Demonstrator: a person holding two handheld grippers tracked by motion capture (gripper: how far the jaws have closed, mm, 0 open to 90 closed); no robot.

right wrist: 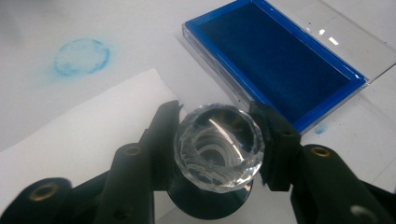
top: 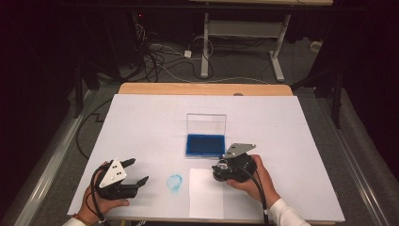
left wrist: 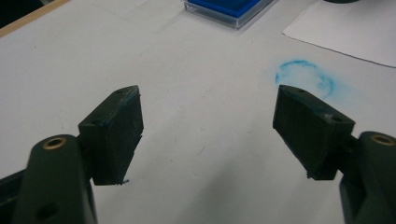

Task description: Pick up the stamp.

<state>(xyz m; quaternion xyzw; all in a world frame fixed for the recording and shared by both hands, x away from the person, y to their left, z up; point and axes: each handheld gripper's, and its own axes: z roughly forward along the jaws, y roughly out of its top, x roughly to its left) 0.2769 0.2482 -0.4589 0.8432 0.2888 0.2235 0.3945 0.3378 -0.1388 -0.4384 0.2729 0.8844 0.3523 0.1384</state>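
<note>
Meanwhile right gripper (right wrist: 217, 140) clamps crystal-topped stamp (right wrist: 218, 148) upright over paper sheet (top: 205, 197), just near side of open blue ink pad (top: 205, 145), likely poised for printing. Left gripper (left wrist: 208, 133) idles wide apart, empty, left of pad beside blue ring mark (left wrist: 304, 78).

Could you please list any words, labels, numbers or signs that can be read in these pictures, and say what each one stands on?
None can be read.
The ink pad and its clear lid bear no label.
The paper sheet is blank.
The round blue mark on the table cover is smudged, with no legible characters.
The clear-topped stamp in the right gripper shows no lettering.
</note>
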